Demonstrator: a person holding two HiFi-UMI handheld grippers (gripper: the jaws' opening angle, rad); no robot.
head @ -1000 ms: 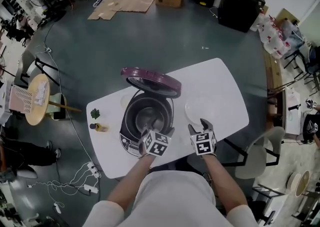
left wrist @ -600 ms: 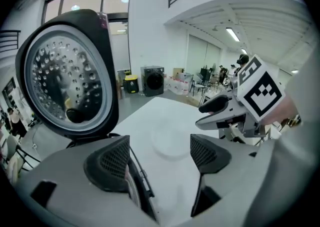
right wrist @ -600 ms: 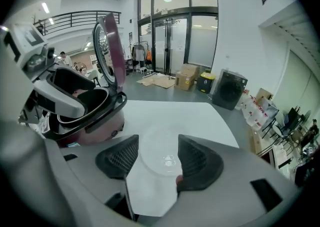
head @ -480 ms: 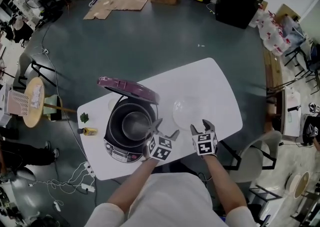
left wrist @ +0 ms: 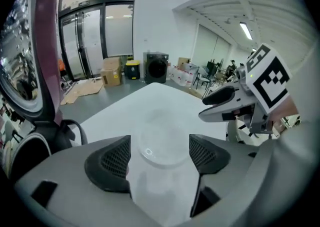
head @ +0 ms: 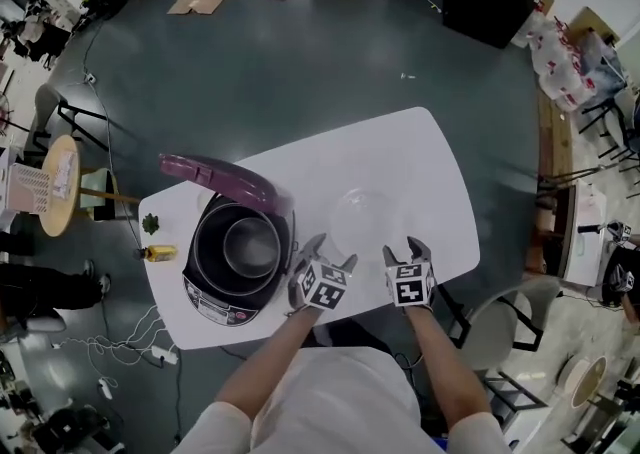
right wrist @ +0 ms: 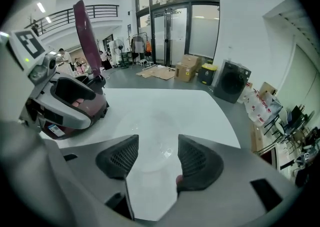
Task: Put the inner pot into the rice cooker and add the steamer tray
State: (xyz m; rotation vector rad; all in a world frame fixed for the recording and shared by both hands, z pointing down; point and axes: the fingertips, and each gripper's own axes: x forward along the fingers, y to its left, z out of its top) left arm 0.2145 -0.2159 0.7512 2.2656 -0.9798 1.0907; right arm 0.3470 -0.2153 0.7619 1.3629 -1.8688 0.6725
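- Clear, round, shallow plastic steamer tray (head: pixel 362 222) lies flat on the white table (head: pixel 425 157), about midway along and nearer the front edge than the back. It's hard to pick out against the white top.
- Silver metal inner pot (head: pixel 250 245) already sits in the black-and-purple rice cooker (head: pixel 205 294) at the table's left end, with the purple lid (head: pixel 215 177) hinged up. So I judge the tray is the step in hand.
- Left gripper (head: pixel 332 252) and right gripper (head: pixel 402 248) hang over the front edge, near the tray's front rim and angled down at it.
- Both are released: jaws apart, nothing gripped, and the tray shows beyond each gap.
- Plan: take the rim on opposite sides, one gripper each, with one jaw inside the rim and one outside.
- The rim looks thin and lies low on the table, so I'd come in shallow and watch for a jaw skating over it.
- Pinch lightly, since it's probably flexible and slick.
- Lift level, carry it left, stay clear of the raised lid, and lower it square onto the pot.
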